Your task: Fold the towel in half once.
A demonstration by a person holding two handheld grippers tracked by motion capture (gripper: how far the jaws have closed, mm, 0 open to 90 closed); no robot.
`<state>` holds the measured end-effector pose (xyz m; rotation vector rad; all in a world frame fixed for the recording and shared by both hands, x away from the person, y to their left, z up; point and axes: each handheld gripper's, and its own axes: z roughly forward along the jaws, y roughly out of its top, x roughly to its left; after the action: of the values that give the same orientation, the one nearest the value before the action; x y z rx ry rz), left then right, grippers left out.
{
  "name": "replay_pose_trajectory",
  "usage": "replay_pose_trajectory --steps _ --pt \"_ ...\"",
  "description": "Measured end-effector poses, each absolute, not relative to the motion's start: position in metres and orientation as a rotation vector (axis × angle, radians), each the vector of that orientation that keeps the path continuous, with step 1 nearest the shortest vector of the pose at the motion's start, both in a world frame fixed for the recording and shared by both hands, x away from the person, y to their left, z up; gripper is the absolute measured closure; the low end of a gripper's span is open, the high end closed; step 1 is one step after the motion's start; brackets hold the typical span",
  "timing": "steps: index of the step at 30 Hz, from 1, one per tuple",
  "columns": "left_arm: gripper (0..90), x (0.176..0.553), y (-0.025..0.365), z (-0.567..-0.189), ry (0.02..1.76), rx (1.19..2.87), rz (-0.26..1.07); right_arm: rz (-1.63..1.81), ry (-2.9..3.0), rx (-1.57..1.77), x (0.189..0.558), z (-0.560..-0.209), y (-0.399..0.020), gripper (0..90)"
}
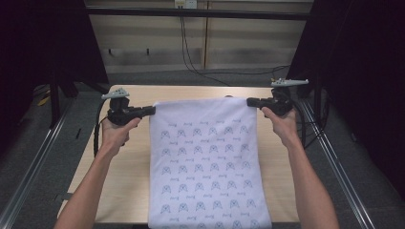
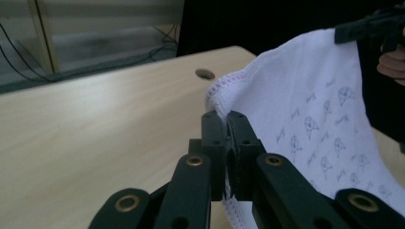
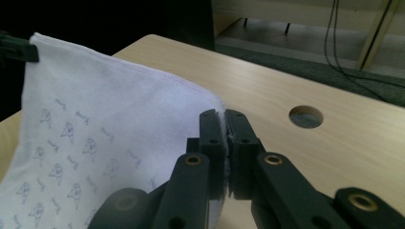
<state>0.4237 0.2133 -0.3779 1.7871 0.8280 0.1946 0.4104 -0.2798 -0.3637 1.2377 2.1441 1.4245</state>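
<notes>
Above table (image 1: 119, 157), both tools pinch raised cloth (image 1: 205, 157).

Probably a lab: dark curtains (image 1: 363, 71), floor rails (image 1: 334, 162), bare wooden table (image 1: 129, 167).

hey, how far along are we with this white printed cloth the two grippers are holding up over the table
Done: the left gripper and right gripper are each shut on a far corner of the white cloth, so both grasps are made. In hand: the far edge hangs stretched between them above the wooden table, while the near end trails past the table's near edge. Left: probably the folding or laying flat; no fold shows yet.
</notes>
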Motion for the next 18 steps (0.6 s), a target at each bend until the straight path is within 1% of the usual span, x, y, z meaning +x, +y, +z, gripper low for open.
replay_pose_trajectory --steps 1,2,3,4,5,6,7,8,9,11,12,13,14,15,16,18 --pt "87.4 0.428 0.210 -0.365 0.815 1.765 0.216 1.390 2.150 1.216 0.417 -0.351 -0.278 86.5" --pt "87.4 0.428 0.210 -0.365 0.815 1.765 0.216 1.390 2.150 1.216 0.417 -0.351 -0.278 86.5" --pt "87.4 0.431 0.207 -0.356 0.809 1.756 0.228 1.393 2.143 1.215 0.419 -0.346 -0.278 86.5" --pt "87.4 0.433 0.205 -0.351 0.802 1.753 0.241 1.410 2.112 1.203 0.425 -0.332 -0.279 86.6" --pt "87.4 0.437 0.202 -0.336 0.792 1.728 0.262 1.415 2.099 1.199 0.427 -0.325 -0.279 86.6" --pt "87.4 0.437 0.202 -0.336 0.792 1.728 0.262 1.415 2.099 1.199 0.427 -0.325 -0.279 86.6" --pt "87.5 0.440 0.202 -0.322 0.781 1.702 0.265 1.442 2.051 1.191 0.429 -0.310 -0.280 86.7" --pt "87.5 0.440 0.202 -0.322 0.781 1.702 0.265 1.442 2.051 1.191 0.429 -0.310 -0.280 86.7" --pt "87.5 0.435 0.202 -0.320 0.756 1.724 0.260 1.526 2.020 1.172 0.424 -0.306 -0.281 86.8" --pt "87.5 0.431 0.202 -0.322 0.745 1.742 0.261 1.529 2.035 1.159 0.421 -0.308 -0.282 86.8" --pt "87.5 0.425 0.203 -0.329 0.733 1.761 0.253 1.520 2.049 1.155 0.419 -0.312 -0.282 86.8" --pt "87.5 0.416 0.206 -0.342 0.740 1.793 0.240 1.505 2.094 1.143 0.410 -0.324 -0.284 86.9" --pt "87.5 0.416 0.206 -0.342 0.740 1.793 0.240 1.505 2.094 1.143 0.410 -0.324 -0.284 86.9" --pt "87.5 0.401 0.211 -0.359 0.761 1.796 0.232 1.527 2.117 1.146 0.395 -0.336 -0.288 86.9" --pt "87.6 0.401 0.211 -0.359 0.761 1.796 0.232 1.527 2.117 1.146 0.395 -0.336 -0.288 86.9" --pt "87.6 0.385 0.212 -0.375 0.749 1.814 0.201 1.562 2.145 1.150 0.381 -0.345 -0.292 86.9"
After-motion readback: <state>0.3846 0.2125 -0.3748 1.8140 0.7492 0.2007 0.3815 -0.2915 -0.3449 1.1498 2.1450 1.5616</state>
